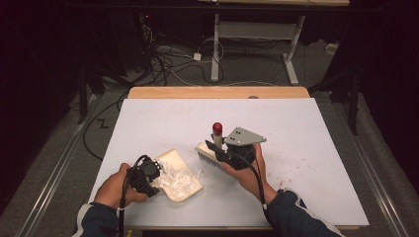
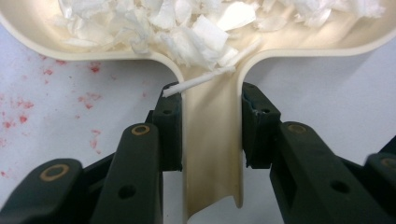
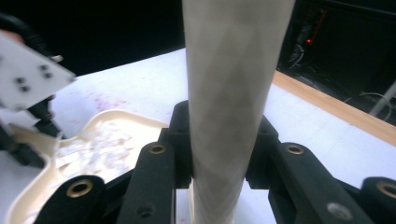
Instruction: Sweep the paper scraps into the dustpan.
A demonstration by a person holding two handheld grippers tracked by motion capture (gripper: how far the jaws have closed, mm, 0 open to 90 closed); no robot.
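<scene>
Just left of the brush (image 1: 207, 151), toward the person, lay the dustpan (image 1: 183, 183), with a narrow strip of bare table (image 1: 306, 197) between its open lip and the bristles. That gap was the relation the next sweep turned on.

Right gripper (image 1: 228, 152) was clamped on the brush handle (image 3: 231, 93), jaws closed hard on both sides of it in the right gripper view. Handle stood nearly upright with its red end cap (image 1: 217, 128) on top, bristle block down at the table. Long axis of the block ran roughly across the pan's mouth, so a pull toward the left gripper would push along the pan's own axis.

Left gripper (image 1: 144, 177) was closed on the dustpan's handle stub (image 2: 212, 140), both pads tight against its side walls in the left gripper view. Pan axis ran from that gripper out toward the brush.

White paper shreds (image 2: 187, 28) were already heaped in the pan; one sliver (image 2: 196, 81) hung over the neck by the left pad. A few scraps (image 1: 198, 173) seemed to sit on the table at the lip, nearer the brush hand than the pan hand.

My read: right hand does the moving, left only braces. Risk was the brush overshooting and flicking shreds over the pan's low wall.
</scene>
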